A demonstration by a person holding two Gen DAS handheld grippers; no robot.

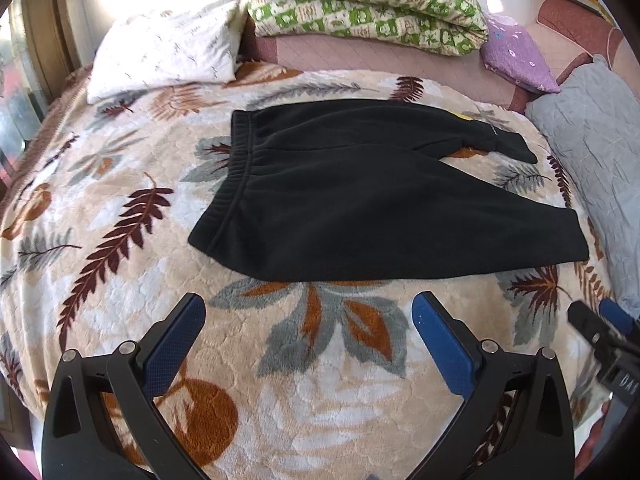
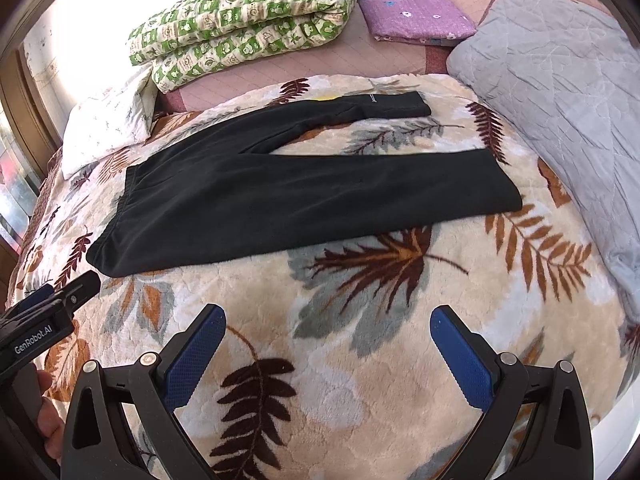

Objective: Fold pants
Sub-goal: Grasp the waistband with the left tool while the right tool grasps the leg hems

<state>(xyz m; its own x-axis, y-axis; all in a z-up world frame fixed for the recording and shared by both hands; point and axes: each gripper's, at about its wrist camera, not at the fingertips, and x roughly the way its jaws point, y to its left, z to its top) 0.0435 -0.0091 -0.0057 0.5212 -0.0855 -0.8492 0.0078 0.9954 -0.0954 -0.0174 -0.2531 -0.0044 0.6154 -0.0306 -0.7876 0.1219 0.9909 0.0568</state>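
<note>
Black fleece pants lie flat on a leaf-patterned blanket, waistband to the left, two legs spread apart to the right. They also show in the right wrist view. My left gripper is open and empty, hovering over the blanket just in front of the near leg. My right gripper is open and empty, in front of the pants toward the near leg's cuff. The right gripper's tip shows at the left view's right edge; the left gripper's tip shows at the right view's left edge.
A white pillow lies at the back left. A folded green patterned quilt and a folded purple cloth lie at the back. A grey quilted pillow lies to the right of the pants.
</note>
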